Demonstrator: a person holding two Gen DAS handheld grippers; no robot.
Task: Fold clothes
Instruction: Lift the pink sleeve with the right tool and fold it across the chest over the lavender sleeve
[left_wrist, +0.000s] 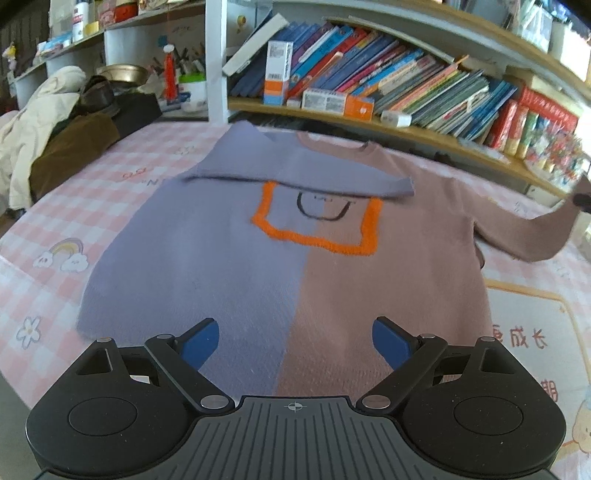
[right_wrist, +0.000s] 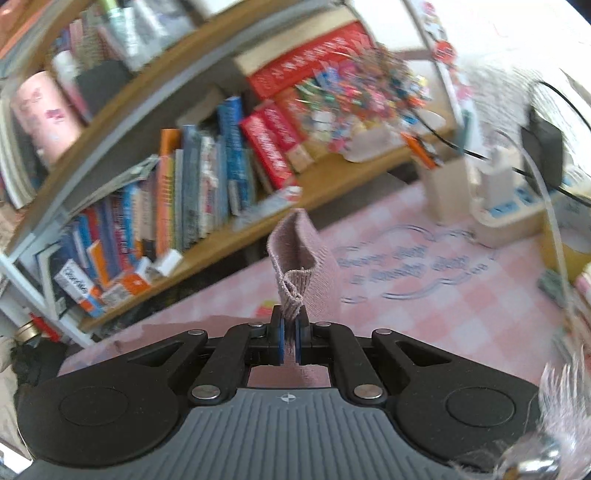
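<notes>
A pink checked sheet (left_wrist: 110, 173) covers the surface, with a bookshelf (left_wrist: 424, 122) at the far side. The left gripper (left_wrist: 295, 341) hovers with jaws wide apart, holding nothing, over the near hem of the sweater (left_wrist: 295, 266), which lies flat. The right gripper (right_wrist: 290, 334) has its jaws pinched on what looks like the brown sleeve cuff (right_wrist: 295, 291), lifted at the right.

Sweater (left_wrist: 258, 266) – fuzzy matt knit; cuff (right_wrist: 295, 288) ribbed.
</notes>
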